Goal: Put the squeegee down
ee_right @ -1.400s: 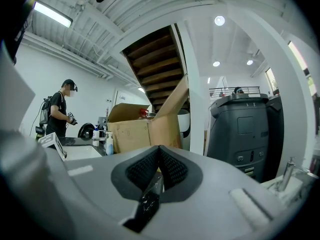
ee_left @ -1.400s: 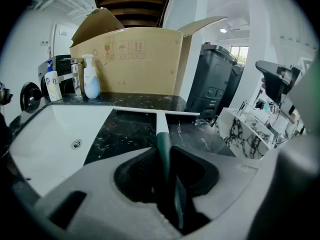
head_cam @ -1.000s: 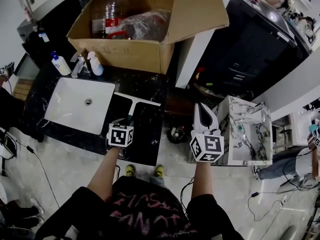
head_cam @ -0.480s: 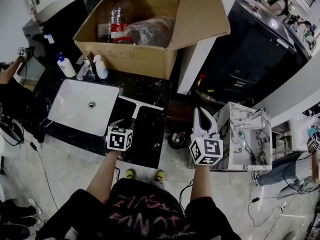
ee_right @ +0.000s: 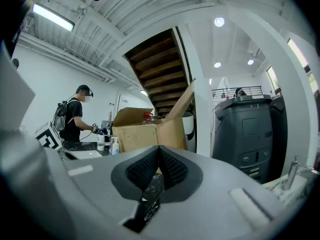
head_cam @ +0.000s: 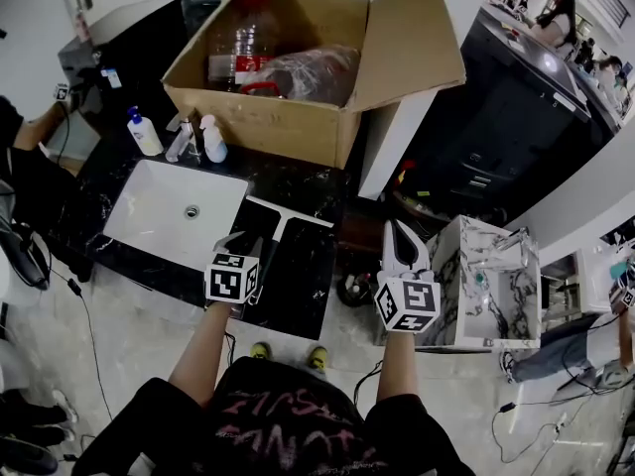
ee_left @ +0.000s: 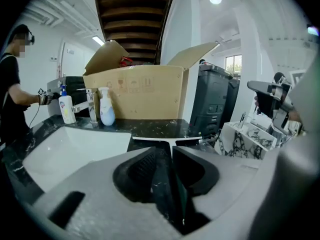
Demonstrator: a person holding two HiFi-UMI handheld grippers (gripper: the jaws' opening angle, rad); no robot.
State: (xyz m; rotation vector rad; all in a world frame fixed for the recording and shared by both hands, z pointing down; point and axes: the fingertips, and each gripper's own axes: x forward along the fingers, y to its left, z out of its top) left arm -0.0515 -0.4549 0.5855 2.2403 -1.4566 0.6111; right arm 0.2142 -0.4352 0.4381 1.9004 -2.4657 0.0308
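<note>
Reading the step as all but finished, we start from the black marble bench (head_cam: 306,288), which carries a big cardboard box (head_cam: 266,119) at the back and a white sink (head_cam: 159,216) on the left. Our right tongs (head_cam: 399,228) hang beyond the bench's right edge, clenched tip to tip on nothing. Our left tongs (head_cam: 236,242) hover over the bench's near edge. Their jaws have just been closing, yet they stand slightly apart with only bench marble showing in the gap, so we call them released. The squeegee (head_cam: 288,213) lies flat on the bench just right of the sink, blade towards the box, handle pointing back at the left tongs. We judge the putting-down done; the next move calls only for drawing the left tongs clear without nudging the handle.
</note>
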